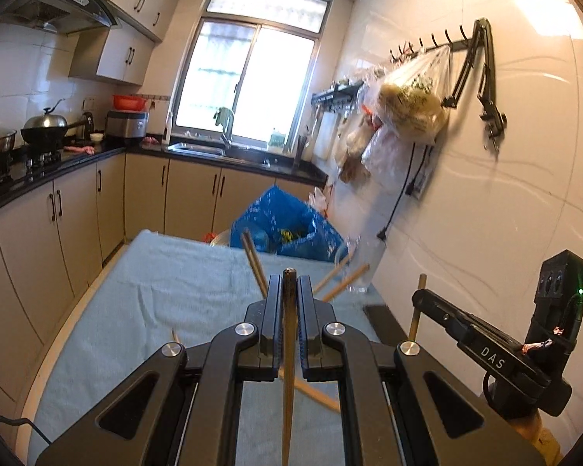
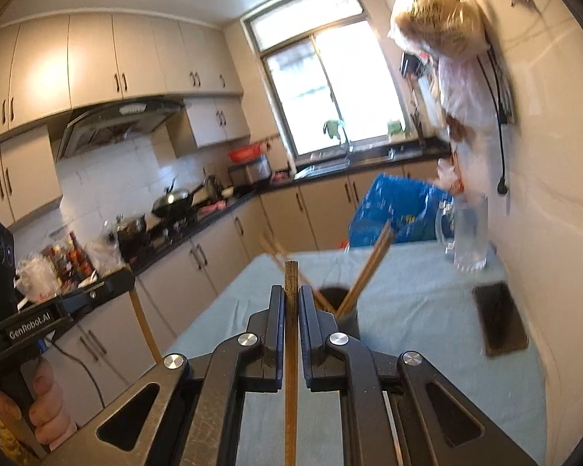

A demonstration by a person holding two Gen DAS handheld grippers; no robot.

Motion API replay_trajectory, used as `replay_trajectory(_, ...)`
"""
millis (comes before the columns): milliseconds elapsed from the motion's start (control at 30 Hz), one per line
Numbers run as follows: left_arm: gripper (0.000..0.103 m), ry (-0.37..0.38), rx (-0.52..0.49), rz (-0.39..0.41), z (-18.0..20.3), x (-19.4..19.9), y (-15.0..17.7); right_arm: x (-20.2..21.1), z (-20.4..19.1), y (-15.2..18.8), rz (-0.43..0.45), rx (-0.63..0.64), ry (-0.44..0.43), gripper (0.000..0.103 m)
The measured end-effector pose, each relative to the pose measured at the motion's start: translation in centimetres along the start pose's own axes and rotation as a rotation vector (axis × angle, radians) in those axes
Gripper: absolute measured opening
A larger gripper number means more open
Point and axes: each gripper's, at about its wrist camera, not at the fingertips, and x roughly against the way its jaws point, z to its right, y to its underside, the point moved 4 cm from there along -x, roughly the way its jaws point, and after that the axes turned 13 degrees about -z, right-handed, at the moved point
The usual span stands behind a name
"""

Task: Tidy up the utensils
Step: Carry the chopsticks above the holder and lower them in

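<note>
My left gripper (image 1: 289, 285) is shut on a brown chopstick (image 1: 287, 349) that stands upright between its pads, above the towel-covered table (image 1: 155, 295). Several more chopsticks (image 1: 254, 260) fan out behind its fingers, and their holder is hidden in this view. One chopstick (image 1: 311, 392) lies on the towel. My right gripper (image 2: 291, 297) is shut on another upright chopstick (image 2: 290, 349). Just beyond it stands a dark cup (image 2: 344, 312) holding several chopsticks (image 2: 371, 266). Each gripper shows at the edge of the other's view: the right gripper (image 1: 421, 297) and the left gripper (image 2: 130, 277).
A glass mug (image 2: 466, 233) and a dark flat tray (image 2: 501, 318) sit near the wall on the right. A blue bag (image 2: 396, 209) stands past the table's far end. Counter, stove and sink run along the left and back. A hand (image 2: 42, 407) holds the left gripper's handle.
</note>
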Motion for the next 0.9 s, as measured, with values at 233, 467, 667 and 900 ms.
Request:
replay_trajectory(233, 0.006, -0.041, 0.009, 0.082, 0.5, -2.9, -6.6, -2.2, 1.1, -6.5, 0.134, -0.045, 0.044, 0.007)
replay_trajectory(467, 0.006, -0.02, 0.062, 0.129, 0.2, -8.8, -12.9, -6.9, 3.2, -12.2, 0.237, -0.107, 0.127, 0.007)
replay_trajectory(667, 0.006, -0.041, 0.05, 0.112, 0.3, -15.0, -14.9, -11.7, 4.9, -13.9, 0.247, -0.139, 0.182, 0.007)
replay_trajectory(900, 0.006, -0.078, 0.054, 0.021, -0.9, -20.3, -13.5, -15.6, 6.3, -12.6, 0.183, -0.143, 0.211, 0.008)
